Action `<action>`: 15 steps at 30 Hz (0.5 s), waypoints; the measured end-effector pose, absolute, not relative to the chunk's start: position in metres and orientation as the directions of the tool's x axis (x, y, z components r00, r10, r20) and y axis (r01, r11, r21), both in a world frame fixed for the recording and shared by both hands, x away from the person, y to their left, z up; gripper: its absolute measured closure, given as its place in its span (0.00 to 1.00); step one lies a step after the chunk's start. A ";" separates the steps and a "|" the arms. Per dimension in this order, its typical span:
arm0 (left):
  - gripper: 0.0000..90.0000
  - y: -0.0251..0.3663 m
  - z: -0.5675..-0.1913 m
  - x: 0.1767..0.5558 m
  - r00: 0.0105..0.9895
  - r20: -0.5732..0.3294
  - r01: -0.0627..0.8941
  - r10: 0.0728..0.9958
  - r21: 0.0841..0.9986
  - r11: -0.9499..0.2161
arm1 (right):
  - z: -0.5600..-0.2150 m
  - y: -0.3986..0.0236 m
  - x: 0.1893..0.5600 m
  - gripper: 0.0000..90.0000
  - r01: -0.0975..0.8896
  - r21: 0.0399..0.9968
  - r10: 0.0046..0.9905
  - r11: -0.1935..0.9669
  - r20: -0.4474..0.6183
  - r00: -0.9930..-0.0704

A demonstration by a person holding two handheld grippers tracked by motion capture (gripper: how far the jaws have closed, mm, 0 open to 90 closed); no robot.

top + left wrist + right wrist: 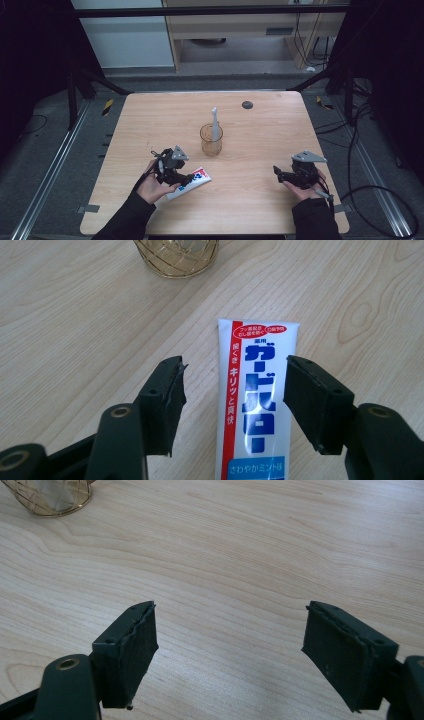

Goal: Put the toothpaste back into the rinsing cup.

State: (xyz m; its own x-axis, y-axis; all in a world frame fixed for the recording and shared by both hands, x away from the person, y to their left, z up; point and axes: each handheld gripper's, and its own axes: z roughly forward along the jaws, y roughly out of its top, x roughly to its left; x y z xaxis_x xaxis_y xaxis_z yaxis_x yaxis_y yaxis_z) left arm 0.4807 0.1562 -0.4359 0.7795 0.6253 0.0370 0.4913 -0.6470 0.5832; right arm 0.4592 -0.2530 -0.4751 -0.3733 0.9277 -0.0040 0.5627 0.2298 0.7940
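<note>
Black jaws of our left gripper stand apart astride the toothpaste tube at lower centre, so we should centre them before squeezing, while our right gripper gapes unladen.

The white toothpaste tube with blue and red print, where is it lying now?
In the high view the white toothpaste tube lies flat on the wooden table, left of centre, just in front of the wire cup, between the open jaws of the left gripper.

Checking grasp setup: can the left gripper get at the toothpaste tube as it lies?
Probably yes. The left gripper has its jaws open on either side of the toothpaste tube, which lies flat on the table; the pads stand clear of it and nothing blocks them.
</note>
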 end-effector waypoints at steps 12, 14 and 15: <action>0.45 0.150 -0.446 0.484 0.796 0.029 0.502 0.605 0.528 -0.685 | -0.474 -0.253 0.459 0.24 0.568 0.790 0.927 0.231 -0.002 -0.375; 0.45 0.150 -0.447 0.484 0.798 0.031 0.506 0.602 0.508 -0.697 | -0.474 -0.253 0.459 0.24 0.568 0.790 0.927 0.233 -0.003 -0.376; 0.45 0.150 -0.448 0.484 0.801 0.032 0.504 0.598 0.503 -0.702 | -0.474 -0.253 0.459 0.24 0.569 0.789 0.927 0.233 -0.004 -0.375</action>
